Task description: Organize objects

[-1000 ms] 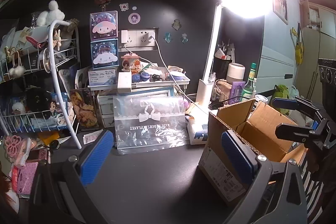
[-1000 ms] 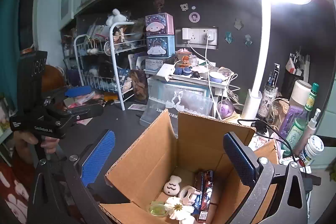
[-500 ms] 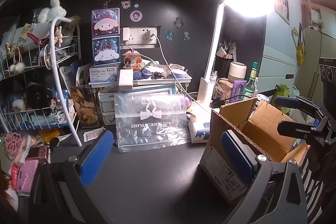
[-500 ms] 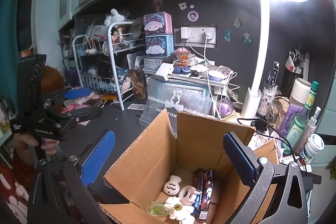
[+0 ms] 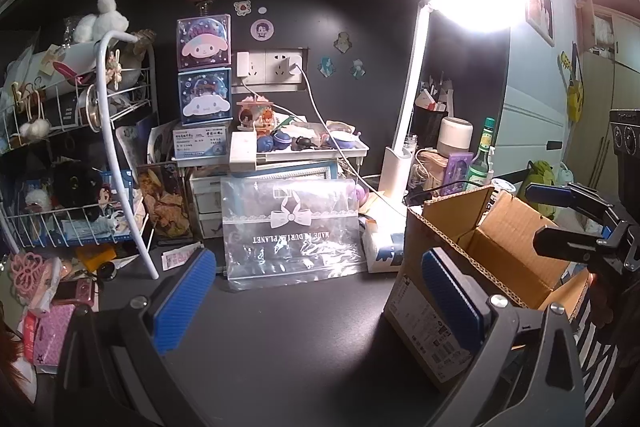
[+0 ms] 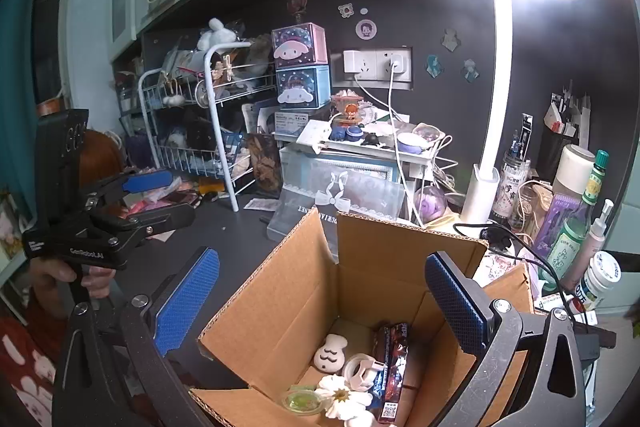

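Observation:
An open cardboard box (image 6: 376, 267) stands on the dark desk; it also shows in the left wrist view (image 5: 476, 239) at the right. Inside lie a white moustache charm (image 6: 329, 358), a tape dispenser (image 6: 362, 369), a dark snack packet (image 6: 390, 363), a white flower (image 6: 342, 397) and a small green dish (image 6: 302, 401). My right gripper (image 6: 320, 311) is open and empty above the box. My left gripper (image 5: 316, 301) is open and empty above the bare desk, left of the box; it shows in the right wrist view (image 6: 156, 201).
A clear zip bag with a bow (image 5: 292, 231) leans against small drawers. A white wire rack (image 5: 72, 163) full of toys stands at the left. A white lamp (image 5: 404, 131) and bottles (image 6: 576, 227) crowd the right. A tray of trinkets (image 5: 312, 147) sits behind.
Both grippers drifted slightly; the view shifted a little. Nothing was taken hold of or let go.

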